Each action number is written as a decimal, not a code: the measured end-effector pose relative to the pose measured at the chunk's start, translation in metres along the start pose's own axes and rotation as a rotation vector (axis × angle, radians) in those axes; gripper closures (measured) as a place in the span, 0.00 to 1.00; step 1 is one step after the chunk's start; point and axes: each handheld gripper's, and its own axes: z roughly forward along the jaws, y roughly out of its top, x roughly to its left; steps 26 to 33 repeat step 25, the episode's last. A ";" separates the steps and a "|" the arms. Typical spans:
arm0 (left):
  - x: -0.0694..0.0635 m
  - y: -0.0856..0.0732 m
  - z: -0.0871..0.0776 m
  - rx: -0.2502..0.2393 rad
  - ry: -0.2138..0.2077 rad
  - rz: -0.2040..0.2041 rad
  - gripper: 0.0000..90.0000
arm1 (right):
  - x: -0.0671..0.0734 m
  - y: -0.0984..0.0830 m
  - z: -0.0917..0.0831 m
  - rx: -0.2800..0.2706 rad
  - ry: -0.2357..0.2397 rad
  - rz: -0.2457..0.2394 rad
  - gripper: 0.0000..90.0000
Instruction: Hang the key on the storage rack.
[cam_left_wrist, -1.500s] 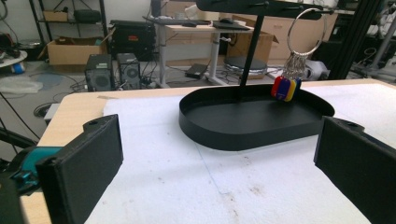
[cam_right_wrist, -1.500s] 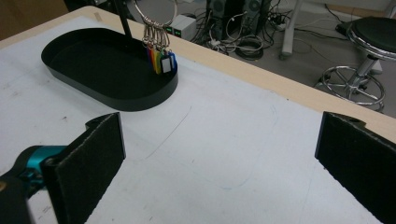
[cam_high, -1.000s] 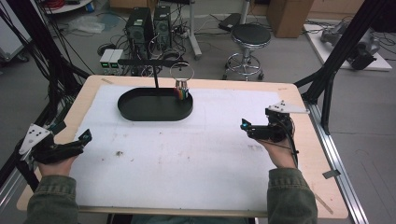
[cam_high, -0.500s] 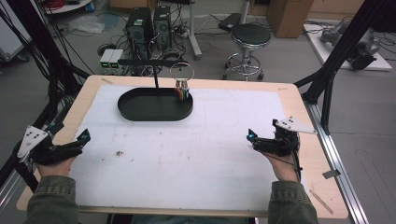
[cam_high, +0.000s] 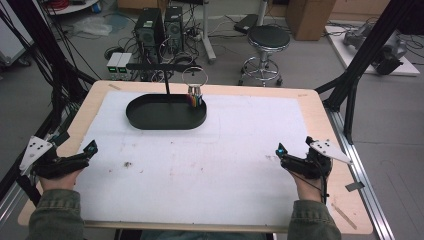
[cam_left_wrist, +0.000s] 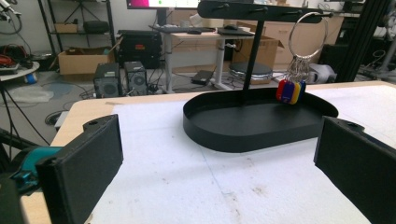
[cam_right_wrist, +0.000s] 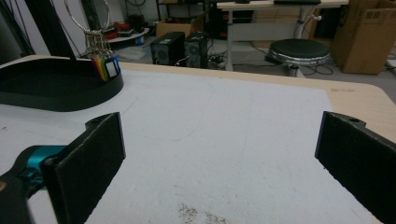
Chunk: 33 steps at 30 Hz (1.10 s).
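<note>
A black oval tray (cam_high: 150, 120) lies at the back of the white mat, with a black T-shaped stand (cam_high: 166, 80) rising from it. A large metal ring (cam_high: 194, 76) hangs from the stand's crossbar, carrying coloured key tags (cam_high: 194, 100). The same tray (cam_left_wrist: 261, 126), ring (cam_left_wrist: 308, 35) and tags (cam_left_wrist: 290, 91) appear in the left gripper view; the tags (cam_right_wrist: 106, 67) also appear in the right gripper view. My left gripper (cam_high: 90, 149) rests open at the mat's left edge, holding nothing. My right gripper (cam_high: 280, 151) is open near the right edge, holding nothing.
The white mat (cam_high: 210, 160) covers a wooden table (cam_high: 345, 200). Small dark specks (cam_high: 127, 164) mark the mat near the left gripper. Beyond the table stand a stool (cam_high: 267, 40), computer towers (cam_high: 160, 25) and black frame posts (cam_high: 350, 90).
My right gripper has drawn back toward the table's near right edge. The left gripper has stayed put.
</note>
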 end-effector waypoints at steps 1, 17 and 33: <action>0.000 0.000 -0.001 -0.002 0.005 -0.001 0.02 | 0.000 -0.001 -0.001 -0.005 -0.003 0.001 0.01; 0.000 -0.002 -0.005 -0.034 0.026 -0.008 0.02 | 0.002 -0.018 -0.020 -0.088 -0.132 0.007 0.01; 0.001 -0.002 -0.004 -0.035 0.015 -0.018 0.02 | 0.004 -0.021 -0.024 -0.114 -0.148 0.012 0.01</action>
